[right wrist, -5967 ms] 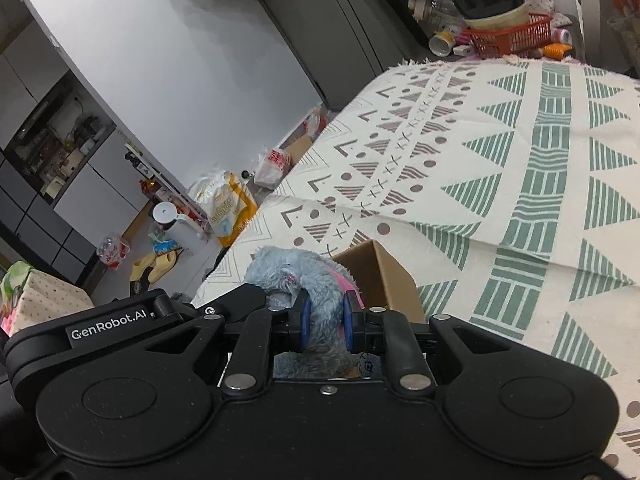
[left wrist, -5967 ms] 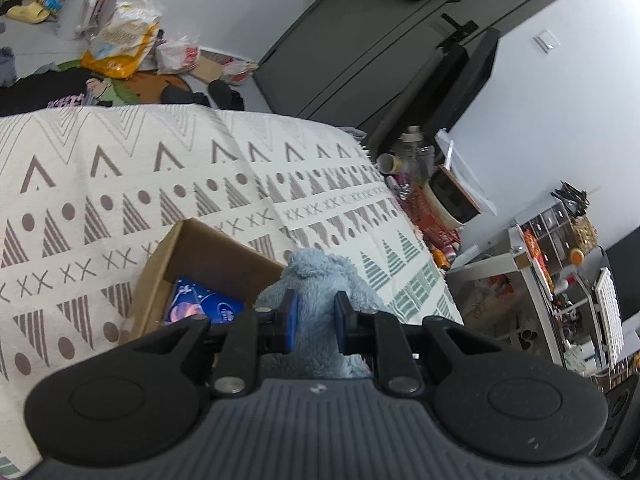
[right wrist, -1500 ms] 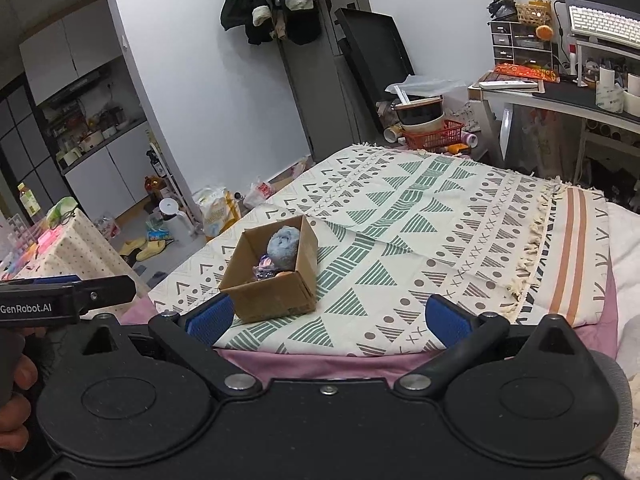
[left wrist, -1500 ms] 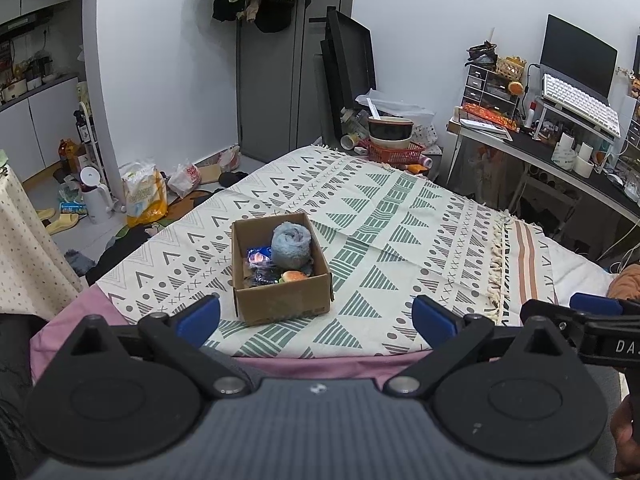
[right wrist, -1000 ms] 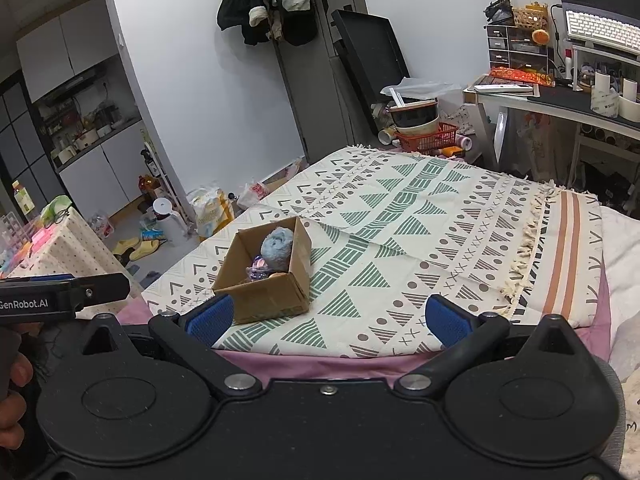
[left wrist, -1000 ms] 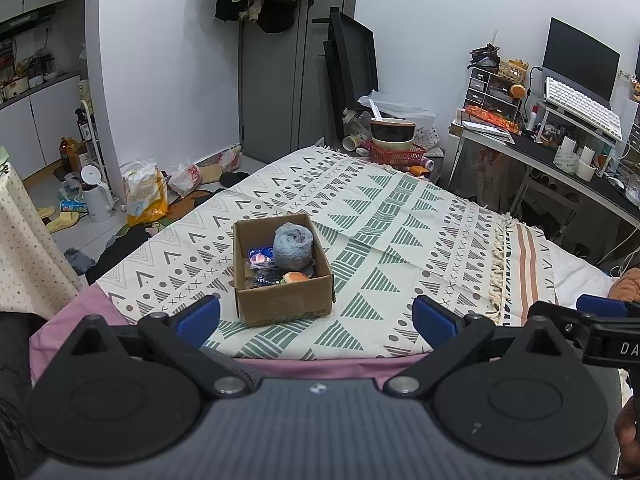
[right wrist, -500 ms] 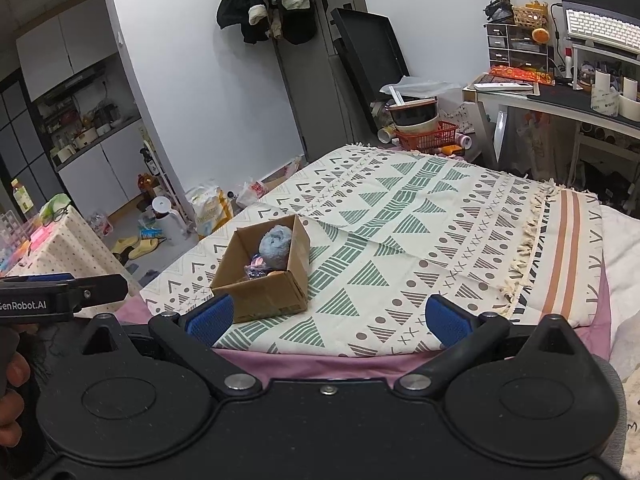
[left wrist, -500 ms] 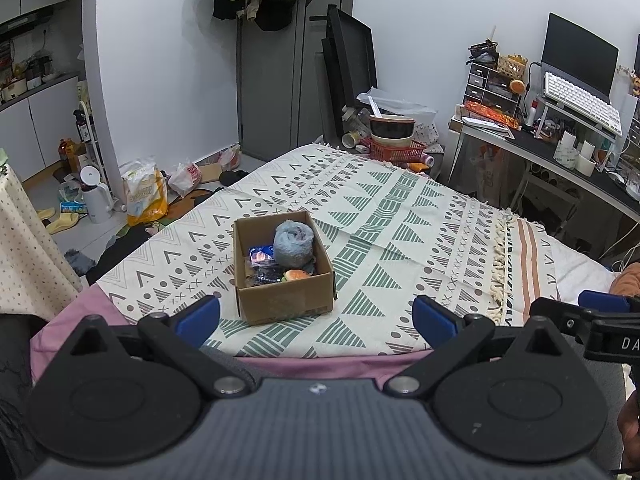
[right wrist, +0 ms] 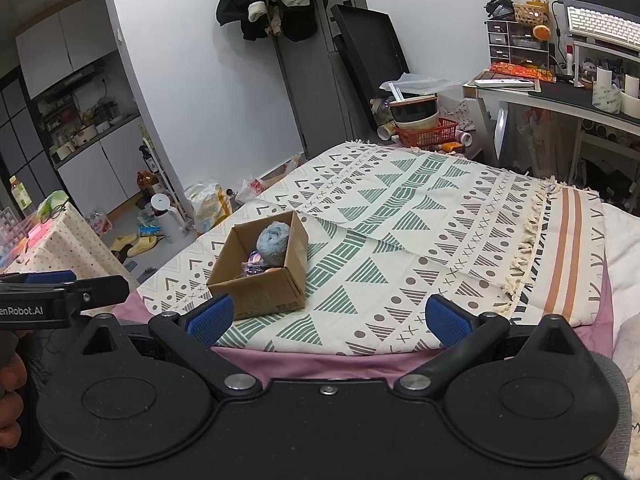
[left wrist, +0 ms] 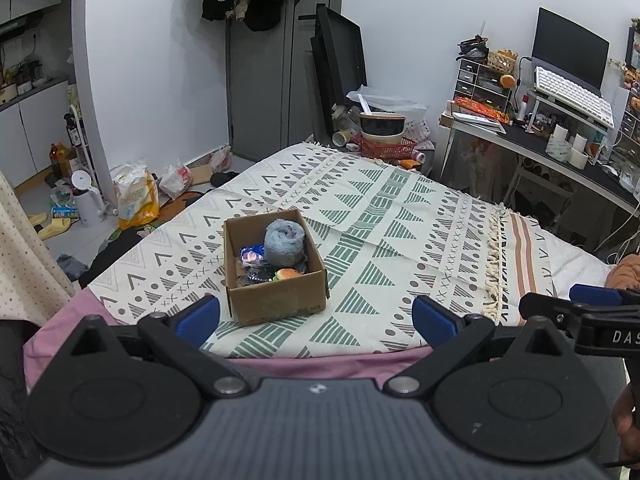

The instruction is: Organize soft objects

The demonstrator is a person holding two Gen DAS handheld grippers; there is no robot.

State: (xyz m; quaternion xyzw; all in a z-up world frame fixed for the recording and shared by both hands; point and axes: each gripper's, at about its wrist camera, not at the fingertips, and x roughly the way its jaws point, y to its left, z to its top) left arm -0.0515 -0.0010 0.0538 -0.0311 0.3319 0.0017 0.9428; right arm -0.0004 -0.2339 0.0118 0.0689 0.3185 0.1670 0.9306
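box [left wrist: 276, 300]: open brown cardboard, standing on the patterned blanket [left wrist: 400, 216] near the bed's front left corner.
soft objects: a rolled blue fluffy towel [left wrist: 285, 242] leans in the box's far right corner; a small orange plush [left wrist: 289, 274] and a shiny blue packet [left wrist: 251, 255] lie beside it inside.
left hand-held gripper [left wrist: 316, 316]: fingers spread wide apart, nothing between them, held back off the bed's front edge, well apart from the box.
right hand-held gripper [right wrist: 327, 317]: fingers likewise wide apart and empty, just beside the left one, pointed at the bed.
desk [right wrist: 560, 98]: beyond the bed on the right, with a keyboard [right wrist: 600, 26].
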